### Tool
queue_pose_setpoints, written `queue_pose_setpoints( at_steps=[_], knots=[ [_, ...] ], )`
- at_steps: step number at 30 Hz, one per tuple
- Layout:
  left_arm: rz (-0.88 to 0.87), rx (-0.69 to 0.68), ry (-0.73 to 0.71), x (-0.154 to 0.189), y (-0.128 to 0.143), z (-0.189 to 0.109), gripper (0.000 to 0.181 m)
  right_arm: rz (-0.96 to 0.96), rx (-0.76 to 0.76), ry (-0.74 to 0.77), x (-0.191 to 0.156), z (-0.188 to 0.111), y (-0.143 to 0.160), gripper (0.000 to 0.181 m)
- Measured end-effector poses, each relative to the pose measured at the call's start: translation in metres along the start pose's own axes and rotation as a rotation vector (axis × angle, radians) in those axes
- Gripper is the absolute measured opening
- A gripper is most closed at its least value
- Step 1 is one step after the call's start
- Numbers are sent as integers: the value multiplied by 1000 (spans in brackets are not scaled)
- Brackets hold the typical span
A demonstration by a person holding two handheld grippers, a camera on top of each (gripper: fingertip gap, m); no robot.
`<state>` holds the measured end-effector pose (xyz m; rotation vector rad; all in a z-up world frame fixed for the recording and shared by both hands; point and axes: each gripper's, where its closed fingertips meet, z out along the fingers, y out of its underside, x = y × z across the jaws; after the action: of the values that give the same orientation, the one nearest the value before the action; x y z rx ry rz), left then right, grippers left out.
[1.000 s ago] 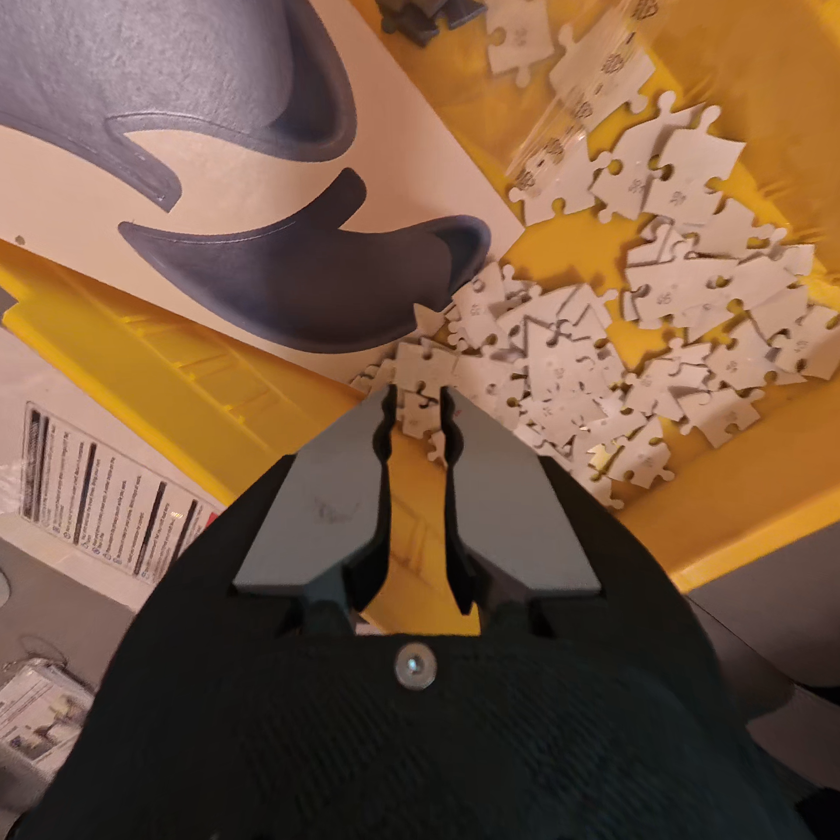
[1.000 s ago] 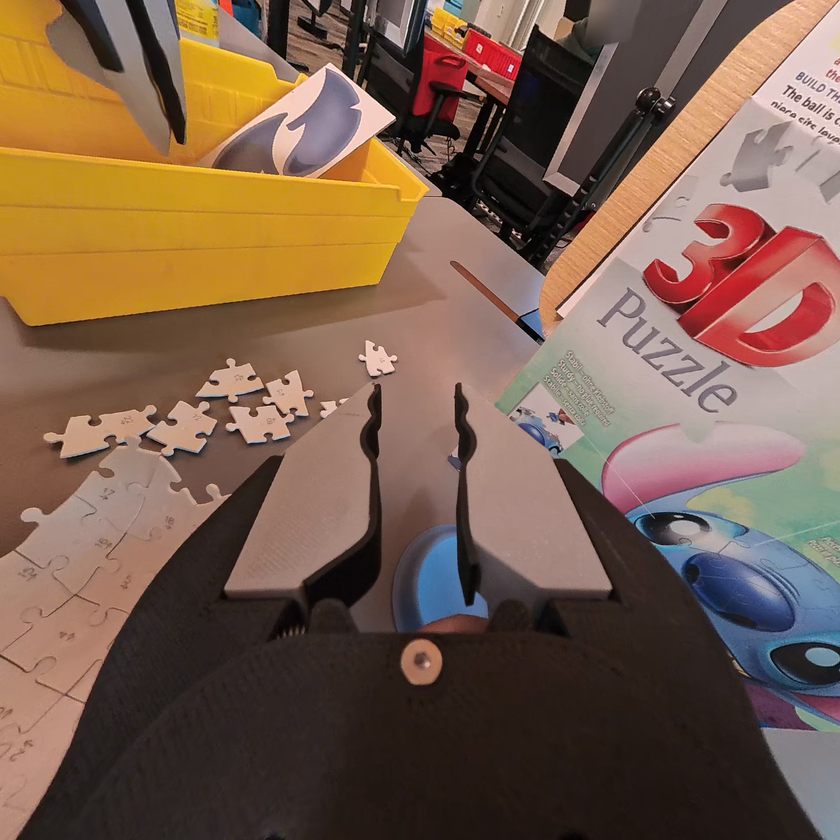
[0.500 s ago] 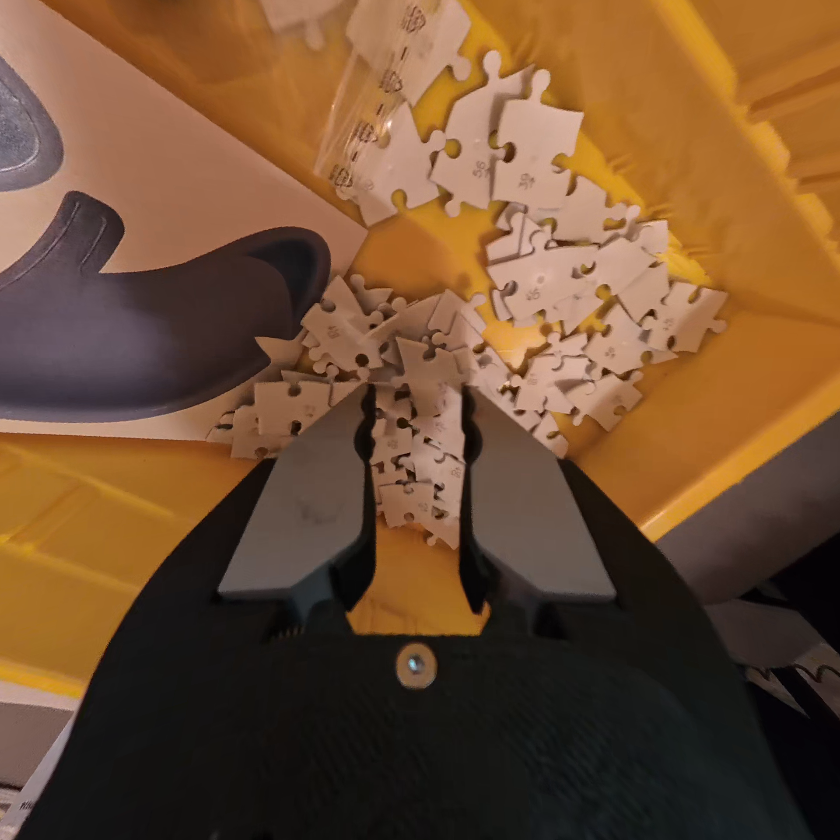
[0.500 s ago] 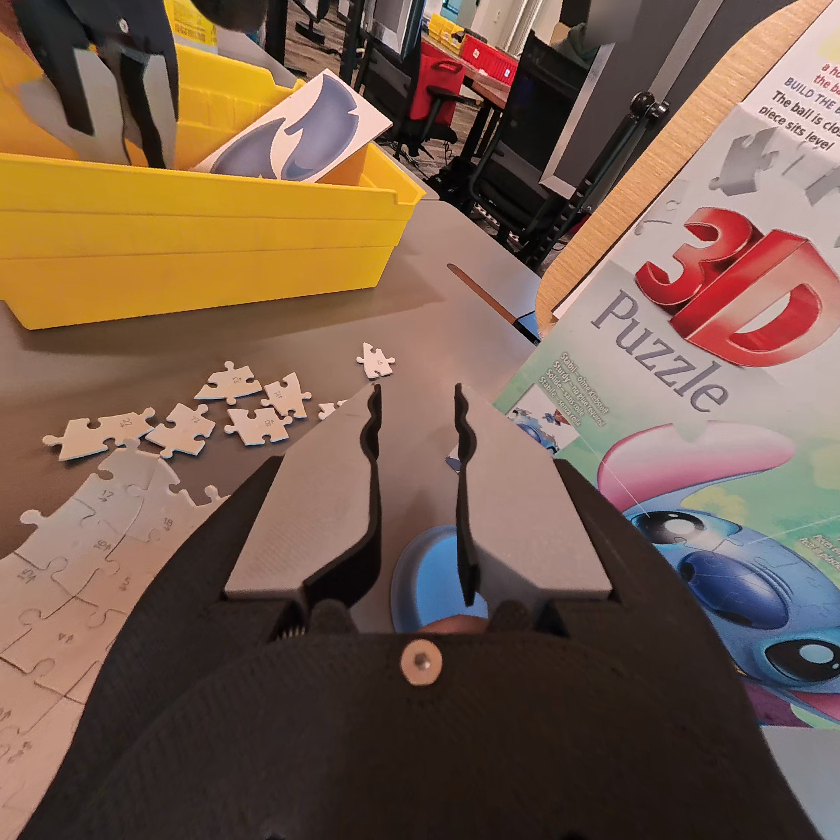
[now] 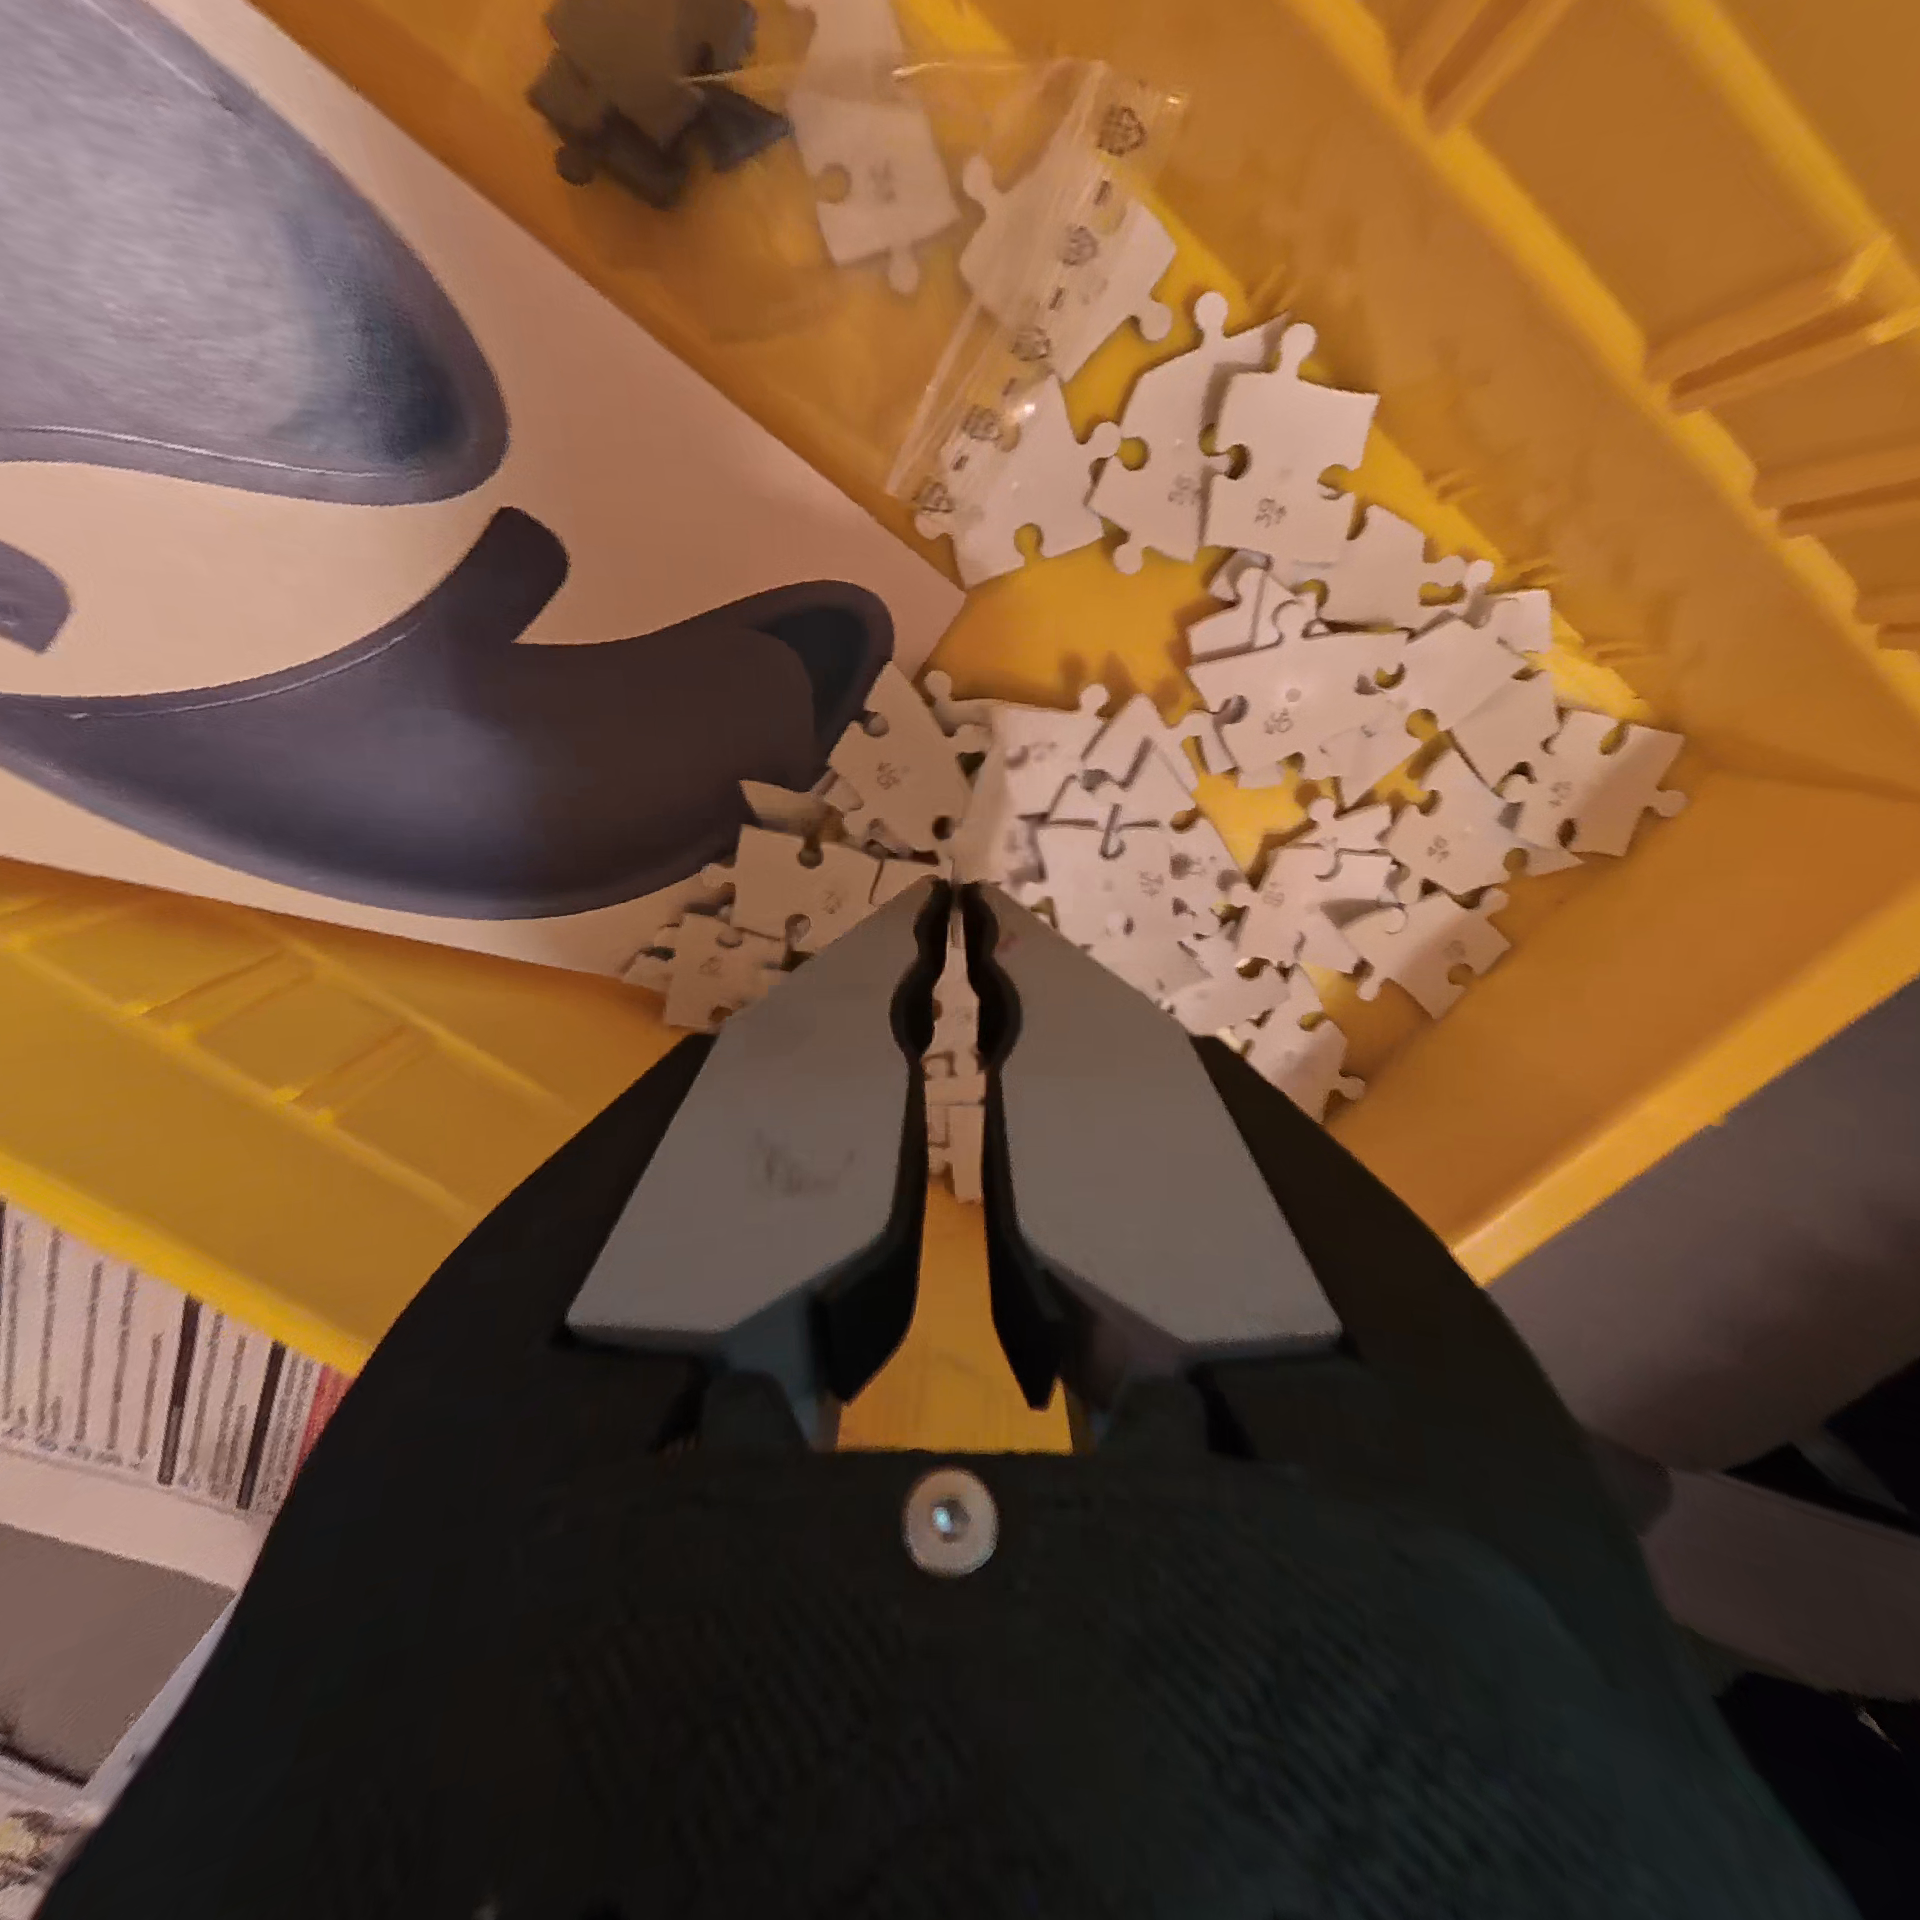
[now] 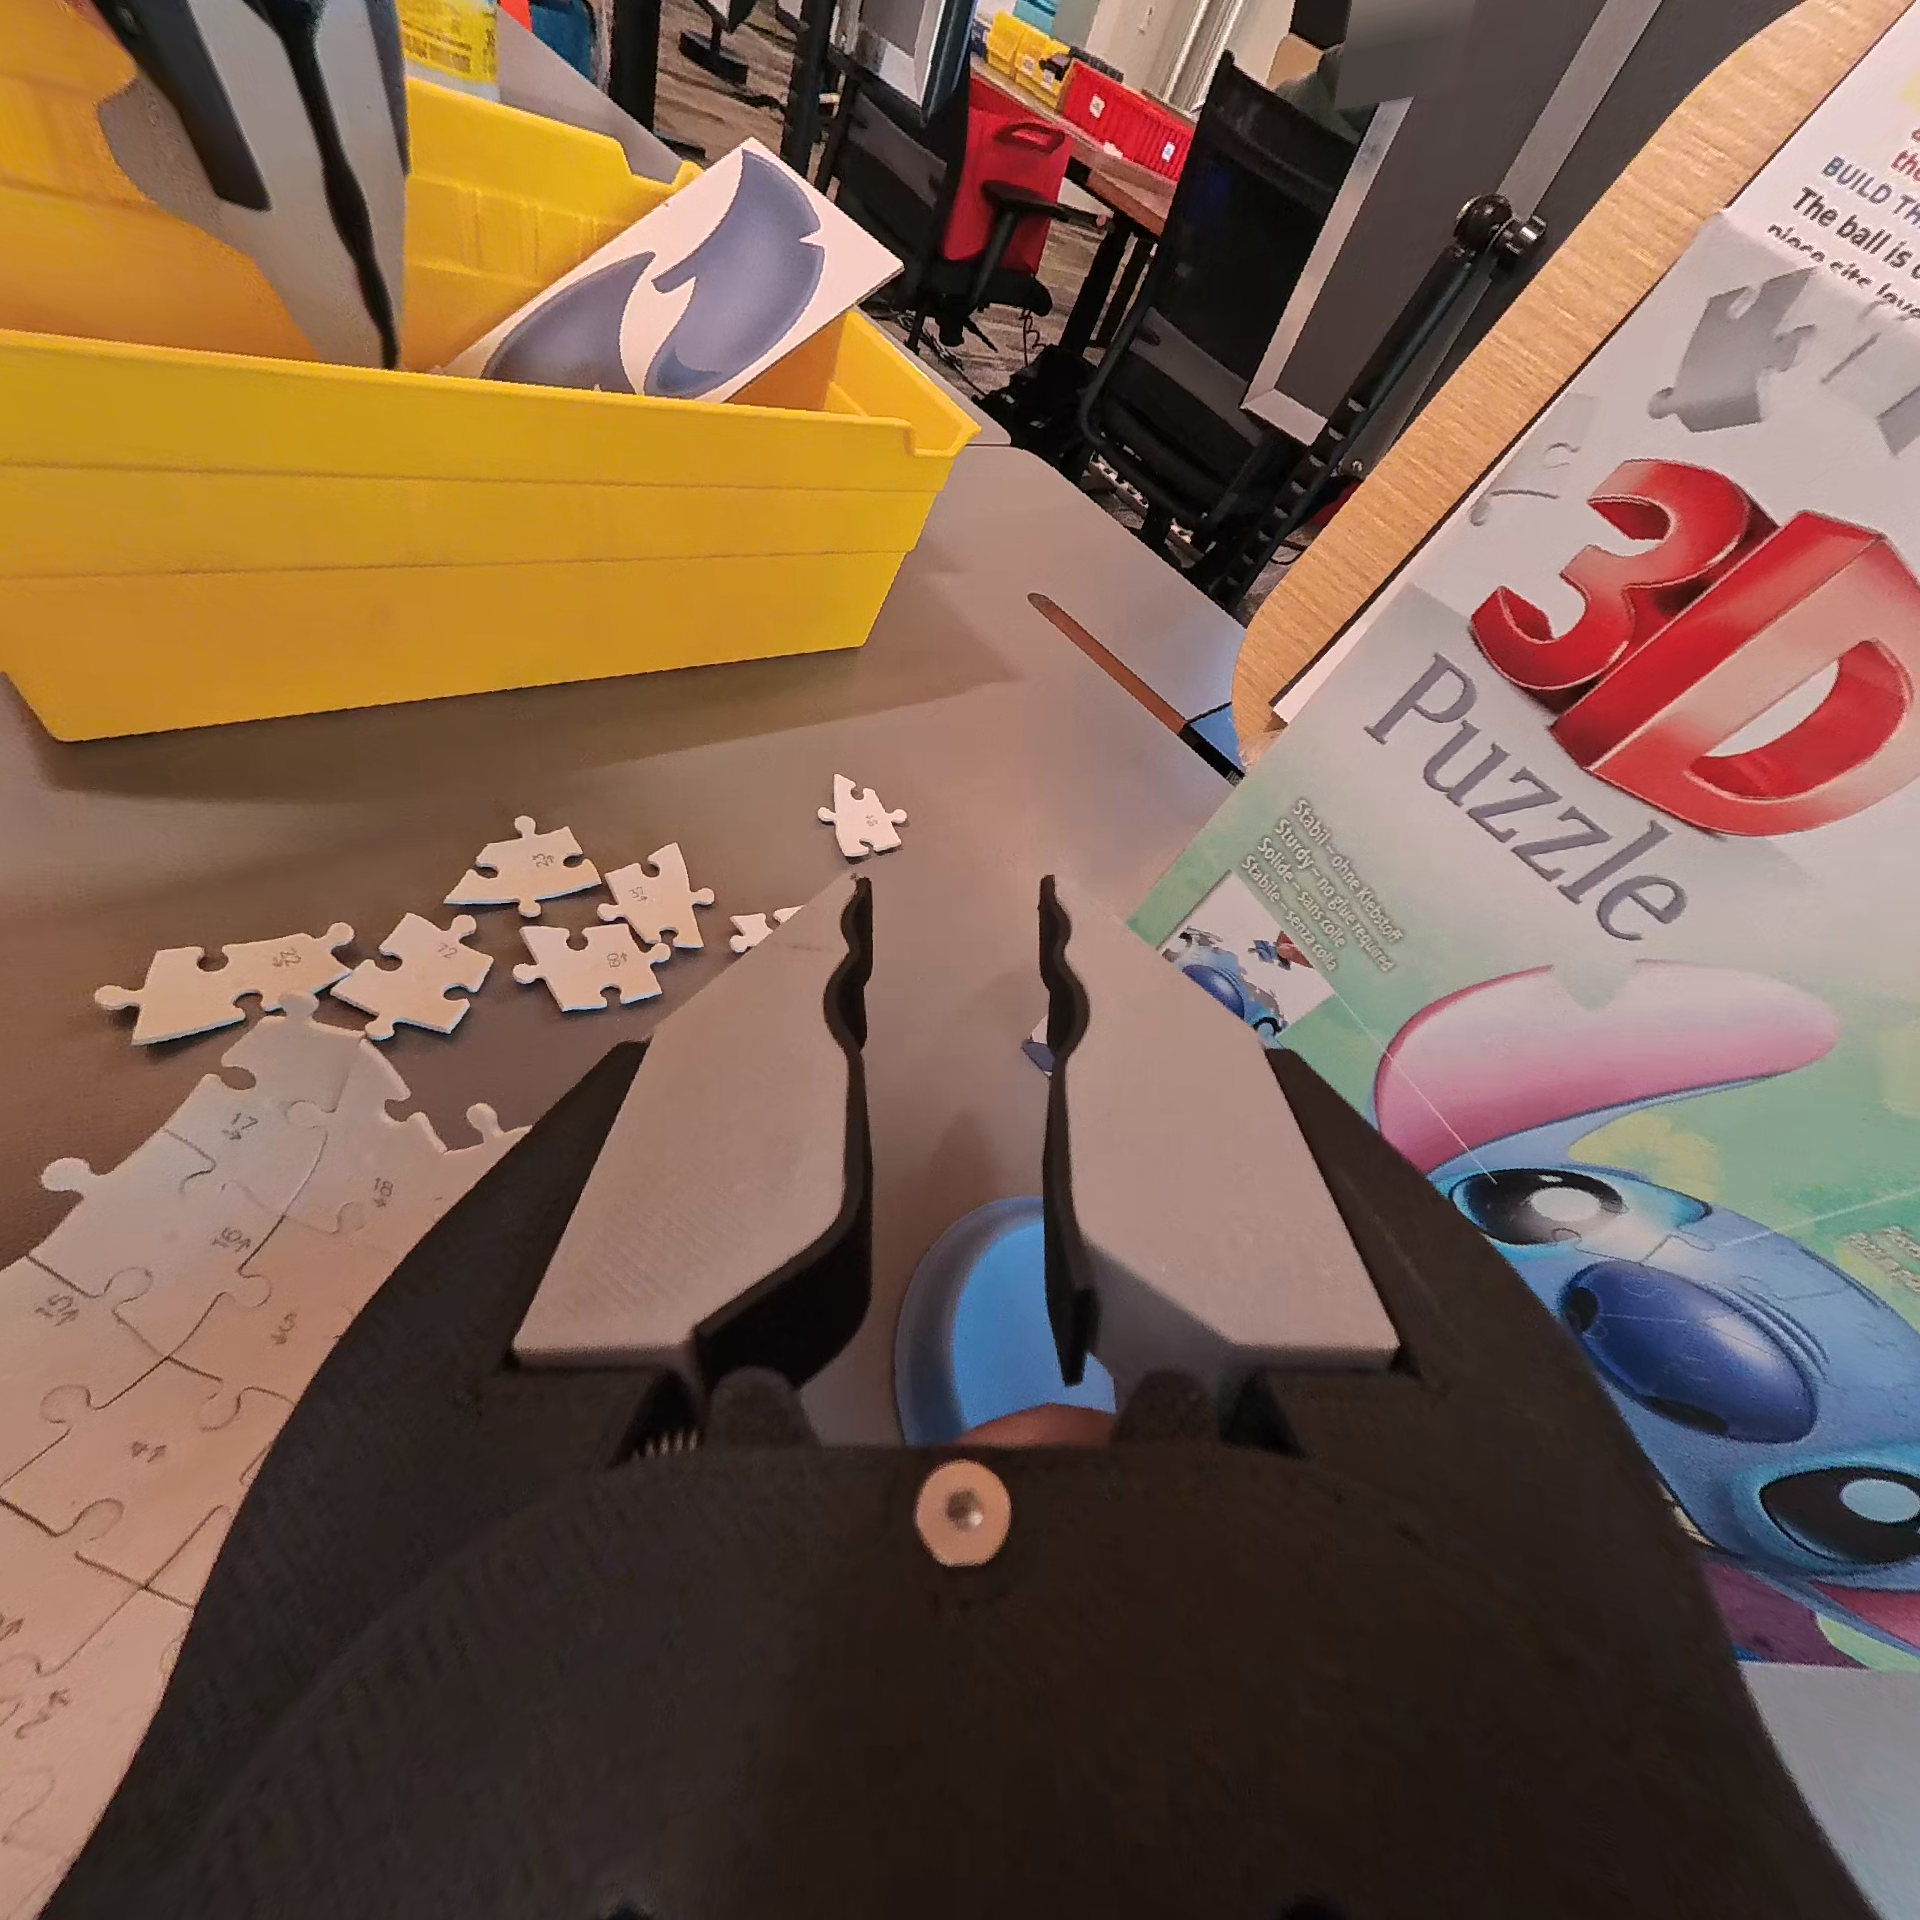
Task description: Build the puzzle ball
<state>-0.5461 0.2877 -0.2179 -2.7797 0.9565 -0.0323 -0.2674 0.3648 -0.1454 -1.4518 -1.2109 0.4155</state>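
Note:
My left gripper (image 5: 951, 894) is inside the yellow bin (image 5: 1507, 1091), its tips at the near edge of a pile of white puzzle pieces (image 5: 1299, 831). Its jaws are closed, with a thin white sliver of a puzzle piece between the pads. It also shows in the right wrist view (image 6: 301, 208), tips hidden behind the bin wall (image 6: 468, 540). My right gripper (image 6: 951, 904) is open and empty above the grey table. A joined curved strip of pieces (image 6: 156, 1299) and several loose pieces (image 6: 416, 966) lie to its left.
A card printed with blue ear shapes (image 5: 623, 416) leans in the bin (image 6: 686, 291). A clear bag (image 5: 1039, 260) and dark parts (image 5: 644, 114) lie at the bin's far end. The puzzle box (image 6: 1558, 935) stands at right. A blue dish (image 6: 997, 1320) sits under my right gripper. Spacing between my two grippers at the tips: around 30 centimeters. The right tips stand about 11 centimeters off the blue dish (image 6: 997, 1320).
My left gripper went from open over the pile to closed at the pile's near edge, and has pulled back a little. My right gripper has barely moved.

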Motion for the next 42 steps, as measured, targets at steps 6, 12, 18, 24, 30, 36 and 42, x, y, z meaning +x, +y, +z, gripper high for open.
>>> queue_pose_setpoints(
  at_steps=[6,12,18,24,30,36,42],
  knots=[
    [-66,-36,-53,-18,8,6,18,-1,1,1,0,0,0,28],
    [29,21,117,25,-6,3,34,0,1,2,0,0,0,28],
    [77,-120,99,33,11,22,27,-2,5,6,1,-1,-1,28],
    [46,-95,48,21,13,6,5,0,5,3,1,-1,-1,28],
    [-20,-112,-32,-6,25,2,0,-1,1,2,0,0,0,28],
    [-37,-40,63,3,12,3,27,-2,2,6,0,-1,-1,28],
    [60,-59,129,31,3,17,32,-3,2,6,1,-1,-1,28]
  ],
)
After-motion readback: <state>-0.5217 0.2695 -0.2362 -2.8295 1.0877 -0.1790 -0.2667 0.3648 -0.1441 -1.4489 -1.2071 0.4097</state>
